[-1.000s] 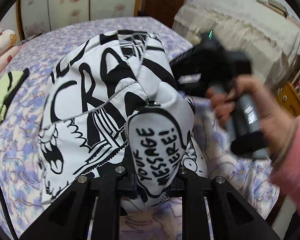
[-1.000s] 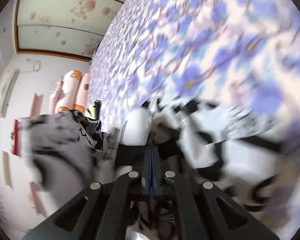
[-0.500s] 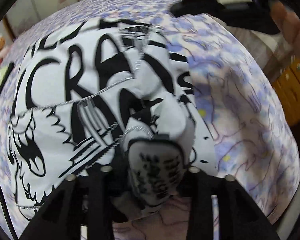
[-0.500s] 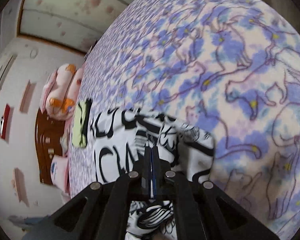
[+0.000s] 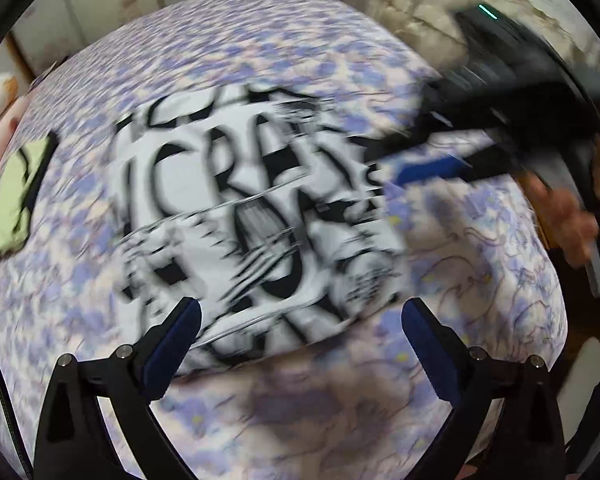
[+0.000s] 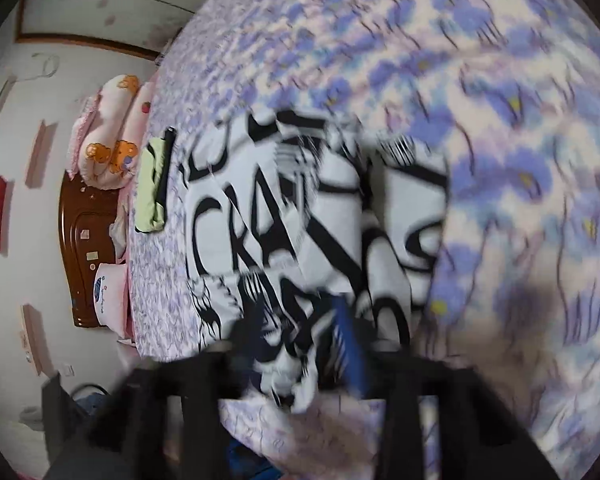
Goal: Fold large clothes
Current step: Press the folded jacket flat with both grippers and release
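The black-and-white printed garment (image 5: pixel 256 216) lies folded into a compact block on the flowered bedspread (image 5: pixel 340 412), just ahead of the left gripper (image 5: pixel 300 316). That gripper's jaws are opening and already stand wide, with nothing between them; the garment's near edge sits just beyond the tips. The right gripper (image 6: pixel 300 344) is also opening. In its own view a fold of cloth sits between the blue pads (image 6: pixel 350 344), and the pads no longer seem to press on it, though the blur makes this uncertain.

The main risk is on the right side. If cloth catches on a pad as the hand draws away, the corner could lift and the top layer could spring open, spoiling the fold. The left gripper's tips are close to the near edge and could drag it if they sweep low.

Both views are smeared by motion, so seams, layer edges and the neatness of the fold are hard to judge. The garment's underside is hidden. The right gripper's body is cut off at the picture edge in the left view, and the hand (image 5: pixel 560 208) holding it is only partly seen. A yellow-green cloth (image 5: pixel 14 204) lies apart, to the side.
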The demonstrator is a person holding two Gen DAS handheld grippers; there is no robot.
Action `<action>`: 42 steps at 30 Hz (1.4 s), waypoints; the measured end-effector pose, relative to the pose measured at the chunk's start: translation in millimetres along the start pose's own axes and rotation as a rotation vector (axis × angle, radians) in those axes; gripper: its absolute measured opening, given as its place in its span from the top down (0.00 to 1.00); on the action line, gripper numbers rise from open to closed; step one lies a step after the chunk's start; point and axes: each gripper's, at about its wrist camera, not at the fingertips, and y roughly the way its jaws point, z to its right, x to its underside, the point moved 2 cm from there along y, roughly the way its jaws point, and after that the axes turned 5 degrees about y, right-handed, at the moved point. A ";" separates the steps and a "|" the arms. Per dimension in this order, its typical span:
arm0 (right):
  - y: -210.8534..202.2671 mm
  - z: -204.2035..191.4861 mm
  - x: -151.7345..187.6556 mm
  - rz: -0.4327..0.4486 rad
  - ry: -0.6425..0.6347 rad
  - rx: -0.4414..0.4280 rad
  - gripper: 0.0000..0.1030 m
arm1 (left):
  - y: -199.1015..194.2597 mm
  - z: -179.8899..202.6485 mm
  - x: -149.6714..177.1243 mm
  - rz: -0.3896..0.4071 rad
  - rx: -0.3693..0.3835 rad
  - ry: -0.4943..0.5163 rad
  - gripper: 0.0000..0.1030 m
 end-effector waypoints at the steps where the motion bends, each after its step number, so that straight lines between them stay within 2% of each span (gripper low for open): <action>1: 3.2 4.1 6.3 -0.020 0.023 0.009 0.53 | -1.7 -7.4 2.0 -0.014 -0.010 -0.012 0.03; 5: 18.5 13.4 28.3 -0.107 0.111 0.002 0.53 | 0.1 -49.4 16.6 -0.077 -0.063 -0.084 0.03; 7: 25.3 11.7 35.9 -0.129 0.136 -0.004 0.53 | 4.2 -75.1 25.3 -0.112 -0.060 -0.158 0.03; 9: 34.4 7.7 42.8 -0.156 0.145 0.010 0.53 | 11.9 -93.6 32.7 -0.152 -0.028 -0.227 0.03; 11: 45.8 1.7 46.8 -0.183 0.139 0.062 0.53 | 18.6 -109.4 40.0 -0.177 -0.003 -0.287 0.03; 14: 55.1 -6.5 46.7 -0.189 0.134 0.098 0.49 | 30.2 -134.6 49.2 -0.202 0.070 -0.367 0.03; 17: 63.3 -12.6 44.2 -0.190 0.119 0.171 0.49 | 49.6 -149.5 57.1 -0.252 0.140 -0.424 0.03; 19: 68.5 -15.1 43.5 -0.191 0.112 0.195 0.49 | 63.1 -157.2 62.4 -0.283 0.155 -0.453 0.03; 23: 73.4 -16.4 41.5 -0.184 0.104 0.234 0.50 | 83.1 -168.5 72.5 -0.286 0.245 -0.511 0.03; 24: 75.4 -17.8 41.8 -0.179 0.099 0.242 0.51 | 87.4 -171.5 75.1 -0.284 0.276 -0.533 0.03; 25: 78.1 -19.8 42.9 -0.171 0.089 0.249 0.59 | 91.4 -174.9 77.6 -0.279 0.308 -0.557 0.03; 28: 75.3 -21.7 42.4 -0.148 0.058 0.245 0.71 | 100.3 -183.8 84.9 -0.281 0.362 -0.615 0.00; 31: 67.0 -18.2 43.7 -0.125 0.071 0.215 0.74 | 99.7 -188.4 87.6 -0.277 0.378 -0.642 0.00; 35: 49.4 -11.1 48.8 -0.087 0.087 0.168 0.77 | 94.1 -188.0 86.3 -0.281 0.352 -0.619 0.01; 39: 38.3 -8.2 52.2 -0.048 0.068 0.177 0.78 | 88.6 -181.5 82.1 -0.297 0.349 -0.605 0.06; 42: 37.9 -4.4 54.5 -0.024 0.084 0.174 0.78 | 85.1 -176.9 81.0 -0.301 0.313 -0.582 0.12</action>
